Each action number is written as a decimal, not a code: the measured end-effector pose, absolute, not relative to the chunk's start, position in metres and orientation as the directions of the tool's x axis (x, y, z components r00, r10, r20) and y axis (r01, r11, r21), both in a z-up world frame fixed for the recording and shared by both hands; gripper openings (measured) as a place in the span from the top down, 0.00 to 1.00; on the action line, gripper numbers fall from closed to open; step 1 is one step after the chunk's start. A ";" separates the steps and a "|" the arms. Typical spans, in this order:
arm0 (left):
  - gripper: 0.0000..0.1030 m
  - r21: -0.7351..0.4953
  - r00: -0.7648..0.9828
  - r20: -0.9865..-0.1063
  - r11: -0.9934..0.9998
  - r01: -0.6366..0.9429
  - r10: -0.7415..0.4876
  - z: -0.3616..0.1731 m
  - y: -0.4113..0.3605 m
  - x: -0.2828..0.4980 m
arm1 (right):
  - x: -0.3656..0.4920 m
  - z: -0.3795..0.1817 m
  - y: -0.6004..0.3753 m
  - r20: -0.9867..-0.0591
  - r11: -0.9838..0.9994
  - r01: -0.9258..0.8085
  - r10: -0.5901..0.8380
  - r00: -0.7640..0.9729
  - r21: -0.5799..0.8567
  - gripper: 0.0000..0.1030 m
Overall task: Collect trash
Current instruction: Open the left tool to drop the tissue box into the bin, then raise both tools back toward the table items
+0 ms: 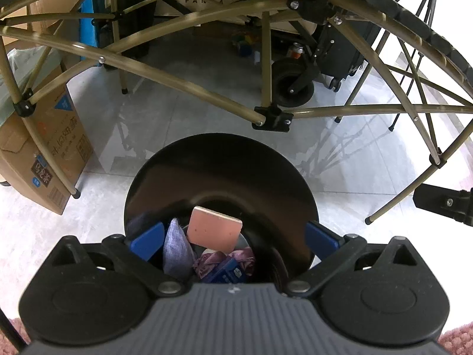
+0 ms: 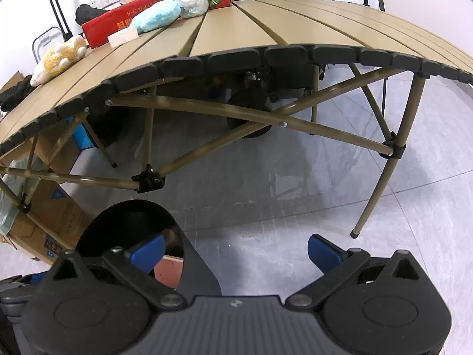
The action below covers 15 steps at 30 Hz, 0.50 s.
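A round black trash bin (image 1: 221,177) stands on the grey floor in front of the folding table. Inside it lie a pink flat block (image 1: 214,230), a lilac pouch (image 1: 176,251), a crumpled purple wrapper (image 1: 212,261) and a blue carton (image 1: 229,273). My left gripper (image 1: 235,230) hangs over the bin's mouth, open wide, its blue pads (image 1: 147,242) clear of the trash. My right gripper (image 2: 236,242) is open and holds nothing, just right of the bin (image 2: 133,222) above bare floor. The pink block (image 2: 168,269) shows behind its left finger.
A tan slatted folding table (image 2: 266,23) with crossed legs (image 1: 266,115) rises just behind the bin. On it lie a red box (image 2: 153,9), plush toys (image 2: 57,59) and a plastic bag (image 2: 192,1). A cardboard box (image 1: 50,153) stands left; a wheeled cart (image 1: 292,85) and tripod (image 1: 414,29) stand beyond.
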<state>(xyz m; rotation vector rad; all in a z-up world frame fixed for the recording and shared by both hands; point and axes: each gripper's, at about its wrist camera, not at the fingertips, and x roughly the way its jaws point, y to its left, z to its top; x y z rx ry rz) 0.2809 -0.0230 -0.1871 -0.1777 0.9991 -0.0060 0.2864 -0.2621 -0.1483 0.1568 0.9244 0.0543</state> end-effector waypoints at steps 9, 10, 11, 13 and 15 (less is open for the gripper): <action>0.00 -0.135 0.545 -0.836 0.987 -0.083 -0.068 -0.187 -0.024 0.280 | 0.286 -0.149 -0.262 -0.791 0.987 0.016 0.117 0.600 0.158 0.00; 0.00 -0.133 0.546 -0.835 0.988 -0.084 -0.066 -0.187 -0.025 0.280 | 0.286 -0.149 -0.261 -0.791 0.987 0.016 0.117 0.600 0.158 0.00; 0.00 -0.131 0.547 -0.835 0.988 -0.084 -0.065 -0.187 -0.025 0.280 | 0.286 -0.149 -0.261 -0.791 0.987 0.016 0.117 0.600 0.158 0.00; 0.00 -0.127 0.551 -0.832 0.988 -0.086 -0.059 -0.186 -0.025 0.279 | 0.286 -0.149 -0.261 -0.791 0.987 0.016 0.117 0.600 0.158 0.00; 0.00 -0.128 0.560 -0.827 0.988 -0.087 -0.057 -0.183 -0.025 0.278 | 0.286 -0.149 -0.261 -0.790 0.987 0.016 0.117 0.602 0.158 0.00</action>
